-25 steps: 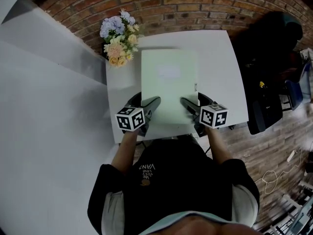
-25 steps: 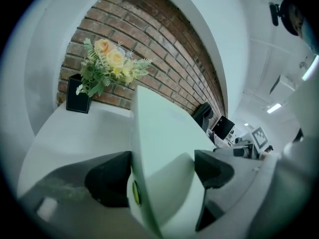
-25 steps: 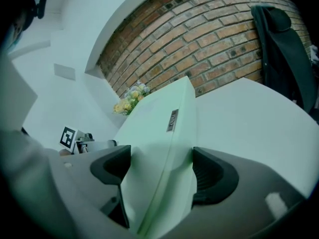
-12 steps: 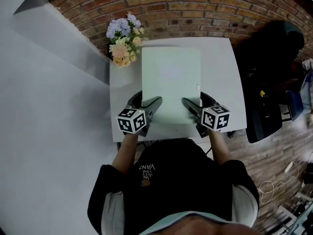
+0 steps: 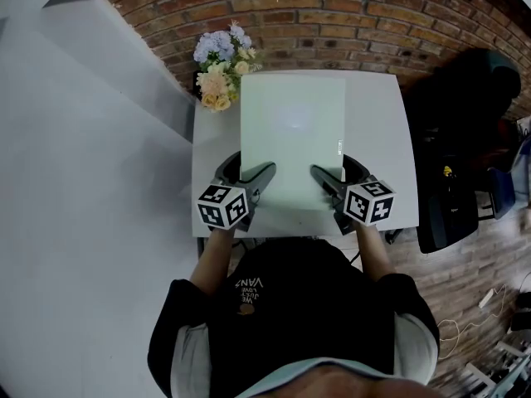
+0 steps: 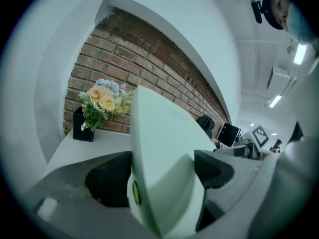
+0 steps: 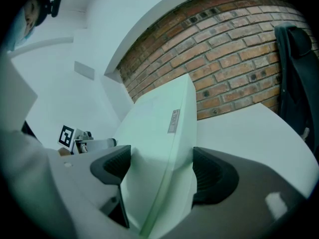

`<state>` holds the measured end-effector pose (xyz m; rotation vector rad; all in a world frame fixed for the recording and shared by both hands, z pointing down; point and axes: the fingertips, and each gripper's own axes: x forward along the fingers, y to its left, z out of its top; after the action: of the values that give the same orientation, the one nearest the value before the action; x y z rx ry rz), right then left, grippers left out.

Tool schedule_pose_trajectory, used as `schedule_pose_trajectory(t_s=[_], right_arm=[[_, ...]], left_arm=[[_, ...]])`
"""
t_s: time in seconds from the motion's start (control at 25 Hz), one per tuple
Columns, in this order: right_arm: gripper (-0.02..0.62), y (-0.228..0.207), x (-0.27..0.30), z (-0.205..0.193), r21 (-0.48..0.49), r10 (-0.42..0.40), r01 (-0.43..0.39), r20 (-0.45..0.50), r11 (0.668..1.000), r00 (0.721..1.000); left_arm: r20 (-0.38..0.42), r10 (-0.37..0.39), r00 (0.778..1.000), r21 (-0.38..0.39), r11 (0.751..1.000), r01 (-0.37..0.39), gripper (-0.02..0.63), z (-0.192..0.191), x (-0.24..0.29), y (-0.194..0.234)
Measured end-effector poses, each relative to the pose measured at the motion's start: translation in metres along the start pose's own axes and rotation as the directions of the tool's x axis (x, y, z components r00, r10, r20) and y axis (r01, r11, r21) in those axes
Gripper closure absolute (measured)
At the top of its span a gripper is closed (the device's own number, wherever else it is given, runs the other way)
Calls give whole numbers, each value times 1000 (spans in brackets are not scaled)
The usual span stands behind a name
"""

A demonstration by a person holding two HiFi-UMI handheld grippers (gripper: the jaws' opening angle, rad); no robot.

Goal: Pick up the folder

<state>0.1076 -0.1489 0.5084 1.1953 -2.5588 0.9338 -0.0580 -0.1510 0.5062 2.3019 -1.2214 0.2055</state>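
Left gripper (image 5: 249, 172) and right gripper (image 5: 336, 172) are each clamped on a near corner of the pale green flat folder (image 5: 292, 131), one per side, likely to hold it level, clear of the white square table (image 5: 377, 139).

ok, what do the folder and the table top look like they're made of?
folder: thin sheet, even pale green, soft sheen; probably plastic, possibly coated card.
table: smooth uniform white top; laminate or painted board, cannot tell which.
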Motion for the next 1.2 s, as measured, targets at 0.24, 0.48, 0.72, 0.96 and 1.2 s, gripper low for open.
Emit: schedule_pose_trajectory(t_s=[0.24,0.48,0.72,0.96,1.2], right_arm=[[215,8,-4,10,-37,9,-8,18,999,1000],[215,16,-8,19,-67,21,-19,36,998,999],[215,20,-9,23,-77,29,-25,51,997,998],[215,29,-11,28,-102,44,-38,61,994,997],[215,40,-10,35,-133,64,-54,74,990,995]], left_arm=[[34,3,999,-4,1000,-3,198,7,-7,-4],[67,16,998,-7,1000,-16,198,14,-16,-7],[88,19,996,4,1000,-20,198,20,-20,-9],[116,30,993,12,999,-32,200,25,-29,-9],[151,44,988,34,998,-50,201,33,-40,-9]])
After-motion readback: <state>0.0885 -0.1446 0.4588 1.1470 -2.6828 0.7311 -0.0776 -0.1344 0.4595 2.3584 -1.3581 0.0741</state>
